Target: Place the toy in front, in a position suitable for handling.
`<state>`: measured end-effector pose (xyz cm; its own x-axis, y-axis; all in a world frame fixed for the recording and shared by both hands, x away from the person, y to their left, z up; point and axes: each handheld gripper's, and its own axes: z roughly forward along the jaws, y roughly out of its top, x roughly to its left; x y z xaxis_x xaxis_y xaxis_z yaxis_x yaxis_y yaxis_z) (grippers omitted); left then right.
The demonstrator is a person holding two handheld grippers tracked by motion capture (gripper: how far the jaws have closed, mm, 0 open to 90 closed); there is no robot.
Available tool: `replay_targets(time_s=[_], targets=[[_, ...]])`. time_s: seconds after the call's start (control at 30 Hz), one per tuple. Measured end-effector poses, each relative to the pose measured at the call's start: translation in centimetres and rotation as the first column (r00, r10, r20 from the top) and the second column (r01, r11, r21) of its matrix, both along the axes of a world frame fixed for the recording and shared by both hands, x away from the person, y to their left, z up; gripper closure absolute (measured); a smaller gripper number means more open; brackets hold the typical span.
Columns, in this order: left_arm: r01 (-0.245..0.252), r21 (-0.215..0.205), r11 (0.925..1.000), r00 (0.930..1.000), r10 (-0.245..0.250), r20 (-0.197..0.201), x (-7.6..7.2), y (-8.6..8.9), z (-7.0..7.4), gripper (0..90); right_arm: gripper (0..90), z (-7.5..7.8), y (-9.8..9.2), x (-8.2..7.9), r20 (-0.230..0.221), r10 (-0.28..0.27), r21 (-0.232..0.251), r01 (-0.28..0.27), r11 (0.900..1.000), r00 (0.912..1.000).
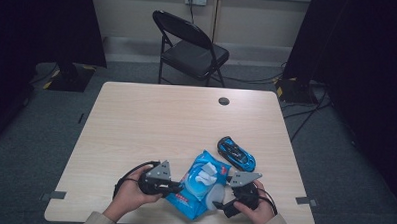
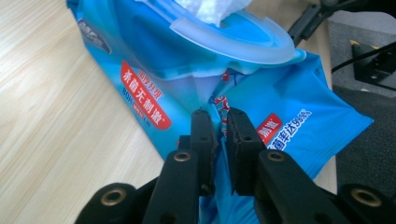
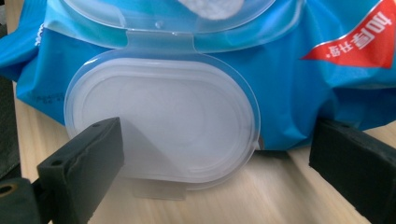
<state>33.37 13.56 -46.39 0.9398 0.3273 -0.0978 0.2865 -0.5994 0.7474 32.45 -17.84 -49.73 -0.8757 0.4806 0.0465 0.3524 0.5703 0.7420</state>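
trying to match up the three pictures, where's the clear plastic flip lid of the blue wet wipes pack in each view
High view: the clear plastic flip lid lies open at the blue wet wipes pack's near right edge, beside the right gripper.
Left gripper view: I cannot make the lid out.
Right gripper view: lid at centre, between the open jaws.
Shared landmark: the white wipe poking from the opening.

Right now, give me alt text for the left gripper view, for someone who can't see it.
The left gripper, its two black jaws nearly shut, pinches a fold of a blue wet wipes pack that lies on a pale wooden table. The pack's clear plastic lid frame sits at the top, with a white wipe sticking out.
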Motion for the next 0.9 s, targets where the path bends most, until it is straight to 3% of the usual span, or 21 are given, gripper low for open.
replay_targets(time_s=[0.13,0.2,0.43,0.47,0.5,0.53,0.57,0.6,0.67,0.77,0.87,0.9], targets=[[-0.057,-0.001,0.9984,0.9984,0.057,-0.006,0.7,1.9,0.1,86.8,15.7,0.1,0.9,0.4,0.020,0.010,0.002,-0.010,1.000,0.9997],[-0.069,-0.012,0.9976,0.9975,0.069,-0.017,1.0,2.7,0.0,87.0,13.9,0.2,1.0,0.6,0.012,0.016,0.021,-0.017,1.000,0.9998],[-0.056,-0.009,0.9984,0.9982,0.056,-0.023,1.0,2.9,0.1,87.2,14.0,-0.1,1.8,0.7,0.022,0.033,0.007,-0.033,0.999,0.9992],[-0.023,-0.002,0.9997,0.9997,0.023,0.001,0.9,3.0,0.2,86.4,13.0,-0.1,2.0,0.8,0.024,0.032,0.003,-0.032,0.999,0.9992],[-0.023,-0.002,0.9997,0.9997,0.023,0.001,0.9,3.0,0.2,85.4,13.0,-0.1,2.0,0.8,0.024,0.032,0.003,-0.032,0.999,0.9992],[0.024,0.005,0.9997,0.9993,-0.024,0.029,0.9,3.0,0.3,85.4,13.2,0.0,2.0,0.8,0.026,0.030,0.001,-0.030,1.000,0.9992],[0.056,0.002,0.9984,0.9981,-0.056,0.027,0.9,3.0,0.3,76.4,14.2,0.0,1.9,0.9,0.026,0.020,0.011,-0.021,1.000,0.9994],[0.063,-0.023,0.9977,0.9979,-0.063,0.013,0.8,3.0,0.3,76.4,14.2,0.0,1.9,0.9,0.026,0.020,0.011,-0.021,1.000,0.9994],[0.079,-0.045,0.9958,0.9966,-0.080,-0.020,0.7,2.9,0.2,60.3,13.9,0.1,1.9,1.1,0.025,0.017,0.018,-0.017,1.000,0.9995],[0.088,-0.058,0.9944,0.9961,-0.088,0.006,0.8,2.3,-0.3,51.1,13.7,0.1,2.0,1.3,0.026,0.017,0.018,-0.017,1.000,0.9995],[0.072,-0.101,0.9923,0.9974,-0.071,0.013,0.9,1.4,-0.3,42.1,13.2,0.2,2.2,1.4,0.027,0.016,0.015,-0.016,1.000,0.9995],[0.080,-0.079,0.9937,0.9962,-0.077,0.040,0.9,1.2,-0.5,45.5,13.1,0.2,2.2,1.4,0.025,0.015,0.017,-0.015,1.000,0.9996]])
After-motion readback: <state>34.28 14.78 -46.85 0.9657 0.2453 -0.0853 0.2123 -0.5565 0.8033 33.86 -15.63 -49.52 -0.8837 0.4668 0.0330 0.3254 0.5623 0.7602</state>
